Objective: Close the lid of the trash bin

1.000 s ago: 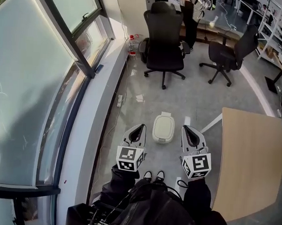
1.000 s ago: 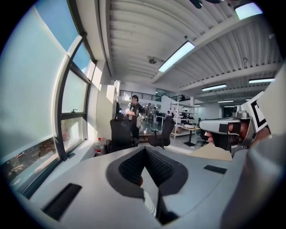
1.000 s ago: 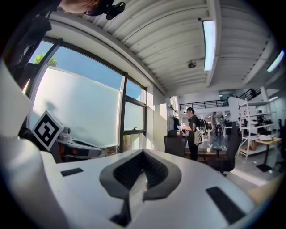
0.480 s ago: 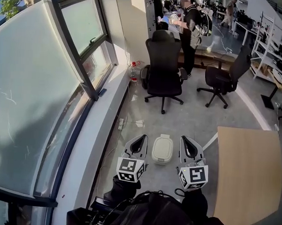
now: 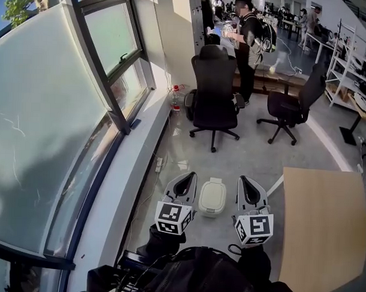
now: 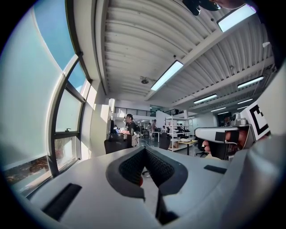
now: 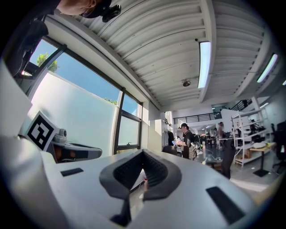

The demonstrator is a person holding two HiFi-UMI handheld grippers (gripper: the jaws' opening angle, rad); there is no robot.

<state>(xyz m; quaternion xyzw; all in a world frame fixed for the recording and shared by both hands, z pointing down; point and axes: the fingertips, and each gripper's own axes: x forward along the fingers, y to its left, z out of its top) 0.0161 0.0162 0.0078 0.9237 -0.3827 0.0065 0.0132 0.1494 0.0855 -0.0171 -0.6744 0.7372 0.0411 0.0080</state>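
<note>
Left tool (image 5: 190, 175) and right tool (image 5: 245, 179) are clenched on nothing and have lifted; the bin (image 5: 211, 211) sits on the floor (image 5: 255, 152) between them, lid (image 5: 212, 195) down, so closing looks done.

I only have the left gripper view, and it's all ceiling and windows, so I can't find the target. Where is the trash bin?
Observer: In the head view the trash bin stands on the floor, between the left gripper and the right gripper.
Operator: Is the right one holding anything?
Observer: No. The right gripper view shows its jaws together with nothing between them.
Operator: Is the lid up?
Observer: From above, the lid looks flat down on the bin, with neither gripper over it.
</note>
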